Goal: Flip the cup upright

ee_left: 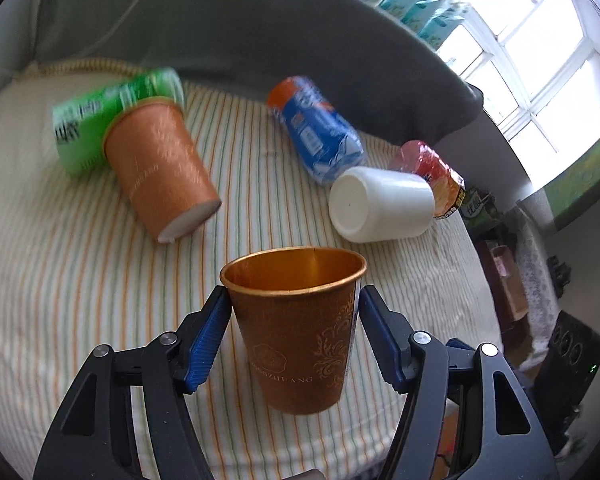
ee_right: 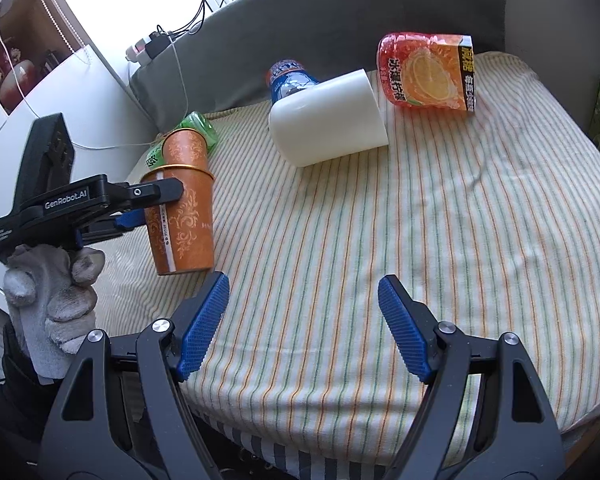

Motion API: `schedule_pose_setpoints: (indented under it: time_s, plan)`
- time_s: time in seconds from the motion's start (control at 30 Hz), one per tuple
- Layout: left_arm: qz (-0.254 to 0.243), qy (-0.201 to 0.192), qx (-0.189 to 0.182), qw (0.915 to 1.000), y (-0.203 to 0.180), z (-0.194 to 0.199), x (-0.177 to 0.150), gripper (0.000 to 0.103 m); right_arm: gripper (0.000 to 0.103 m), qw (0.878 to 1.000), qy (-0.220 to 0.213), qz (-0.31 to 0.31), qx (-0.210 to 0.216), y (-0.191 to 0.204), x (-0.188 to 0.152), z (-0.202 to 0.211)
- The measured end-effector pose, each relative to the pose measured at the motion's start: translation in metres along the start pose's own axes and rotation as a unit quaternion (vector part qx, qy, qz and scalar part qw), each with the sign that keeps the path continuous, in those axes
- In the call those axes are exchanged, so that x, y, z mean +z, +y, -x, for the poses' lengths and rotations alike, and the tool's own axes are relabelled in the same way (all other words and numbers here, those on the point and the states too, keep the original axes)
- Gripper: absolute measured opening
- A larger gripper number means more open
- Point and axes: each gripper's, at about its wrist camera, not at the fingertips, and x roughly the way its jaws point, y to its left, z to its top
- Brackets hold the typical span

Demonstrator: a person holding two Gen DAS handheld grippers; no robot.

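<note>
A: Left tool (ee_left: 294,312)?
B: Clamped on the cup (ee_left: 300,328), mouth up, base near the cloth (ee_left: 80,260), at 6 o'clock in left view.
A: Right tool (ee_right: 302,320)?
B: Pads apart, holds nothing, above the cloth.
A: Others?
B: 2nd orange cup (ee_left: 160,164) lies at 10 o'clock, touching the green bottle (ee_left: 84,128). White cup (ee_left: 380,204) lies at 2 o'clock.

An orange paper cup (ee_left: 300,332) with gold floral print and a gold rim stands upright, mouth up, its base on the striped cloth of the surface (ee_right: 420,240). A second orange cup (ee_left: 160,168) of the same print lies on its side farther back, and a plain white cup (ee_left: 380,204) lies on its side to the right.
</note>
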Motion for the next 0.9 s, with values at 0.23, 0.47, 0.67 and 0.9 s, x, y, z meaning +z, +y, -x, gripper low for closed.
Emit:
schedule_pose_setpoints:
  time_s: [0.23, 0.47, 0.67, 0.9]
  plan:
    - [-0.057, -0.047, 0.039, 0.9965, -0.017, 0.006, 0.000, 0.065, 0.080, 1.000, -0.008, 0.003, -0.003, 0.003, 0.001, 0.002]
    - [-0.091, -0.071, 0.062, 0.9914, -0.032, 0.004, -0.001, 0.065, 0.080, 0.999, -0.027, 0.024, -0.028, 0.009, 0.001, 0.008]
    - [-0.118, -0.087, 0.079, 0.9861, -0.043, 0.006, -0.003, 0.065, 0.080, 0.998, -0.037, 0.035, -0.039, 0.012, -0.001, 0.012]
    - [-0.132, -0.094, 0.091, 0.9826, -0.047, 0.005, -0.005, 0.065, 0.080, 0.995, -0.053, 0.057, -0.067, 0.018, -0.003, 0.016]
